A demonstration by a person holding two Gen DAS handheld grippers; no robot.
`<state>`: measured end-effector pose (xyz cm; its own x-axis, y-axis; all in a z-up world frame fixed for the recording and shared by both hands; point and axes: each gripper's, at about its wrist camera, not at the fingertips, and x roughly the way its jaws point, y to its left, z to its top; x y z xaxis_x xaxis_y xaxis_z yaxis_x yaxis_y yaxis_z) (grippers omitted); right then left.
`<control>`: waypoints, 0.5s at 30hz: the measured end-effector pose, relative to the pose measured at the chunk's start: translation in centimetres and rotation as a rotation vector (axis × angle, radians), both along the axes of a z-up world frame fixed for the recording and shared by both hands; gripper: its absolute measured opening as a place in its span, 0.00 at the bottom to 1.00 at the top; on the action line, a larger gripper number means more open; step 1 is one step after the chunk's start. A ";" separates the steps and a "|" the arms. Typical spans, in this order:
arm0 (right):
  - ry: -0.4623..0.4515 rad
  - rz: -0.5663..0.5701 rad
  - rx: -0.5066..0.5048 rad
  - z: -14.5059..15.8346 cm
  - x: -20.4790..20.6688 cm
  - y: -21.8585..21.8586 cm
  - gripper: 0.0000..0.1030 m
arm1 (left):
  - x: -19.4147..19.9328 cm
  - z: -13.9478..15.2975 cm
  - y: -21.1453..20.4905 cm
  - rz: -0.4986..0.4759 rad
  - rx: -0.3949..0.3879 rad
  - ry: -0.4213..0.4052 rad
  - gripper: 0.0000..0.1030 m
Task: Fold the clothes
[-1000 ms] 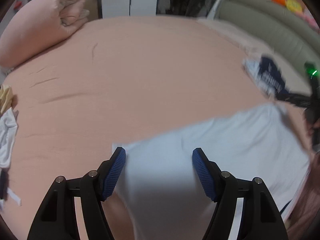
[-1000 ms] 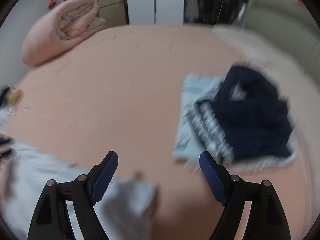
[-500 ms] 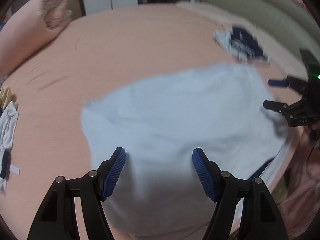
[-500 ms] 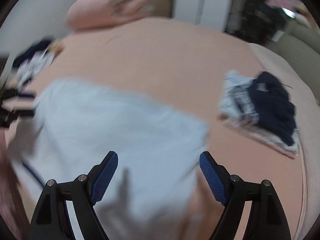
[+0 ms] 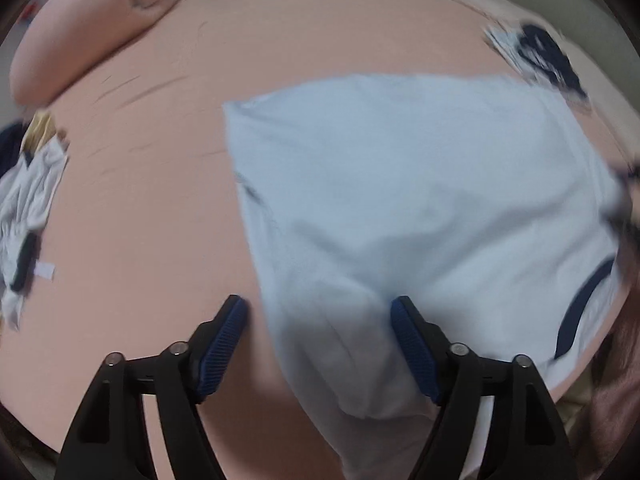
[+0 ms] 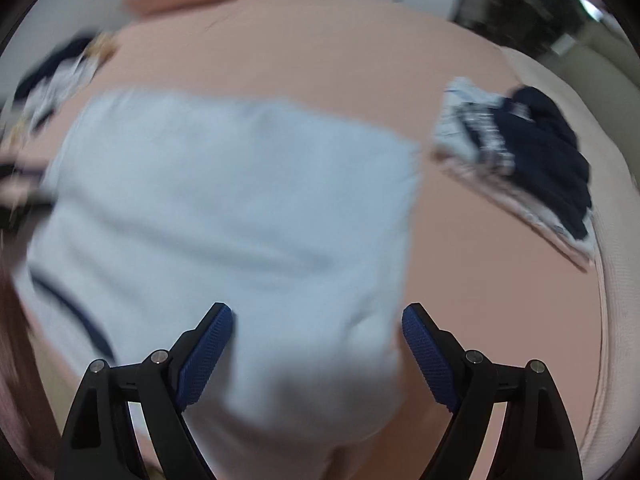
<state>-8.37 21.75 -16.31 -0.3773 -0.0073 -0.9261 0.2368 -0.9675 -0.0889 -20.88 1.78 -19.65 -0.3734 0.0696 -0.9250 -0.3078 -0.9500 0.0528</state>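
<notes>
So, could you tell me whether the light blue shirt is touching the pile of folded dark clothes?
Apart. The right wrist view shows bare pink sheet between the light blue shirt and the folded pile.

bare pink sheet (image 5: 132, 208) left; folded pile (image 6: 532, 152) blocks right.

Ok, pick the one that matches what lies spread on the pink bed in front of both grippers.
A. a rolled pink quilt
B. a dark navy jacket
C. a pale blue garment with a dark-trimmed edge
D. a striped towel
C: the pale blue garment lies spread across the pink bed, with a dark band along its near edge, and both open grippers hang over it.
</notes>
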 end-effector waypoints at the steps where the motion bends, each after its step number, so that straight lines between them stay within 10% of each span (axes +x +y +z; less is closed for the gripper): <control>1: -0.021 0.010 -0.006 -0.3 0.7 -0.5 0.84 | -0.5 0.1 -0.1 0.017 -0.016 0.008 0.75; 8: 0.051 -0.088 -0.099 2.3 1.9 0.2 0.84 | 0.6 2.8 1.6 -0.093 0.126 0.033 0.75; 13: -0.070 -0.059 -0.073 -0.4 2.1 -1.1 0.85 | 1.7 -0.3 4.0 -0.189 -0.071 -0.009 0.76; 15: -0.080 -0.041 -0.062 -0.5 3.4 -1.2 0.85 | 1.3 0.6 3.0 -0.145 -0.026 -0.015 0.75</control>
<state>-4.96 20.56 -16.78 -0.3037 -0.0512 -0.9514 0.2004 -0.9796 -0.0113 -19.55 4.77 -19.06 -0.3476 0.0983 -0.9325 -0.4429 -0.8938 0.0709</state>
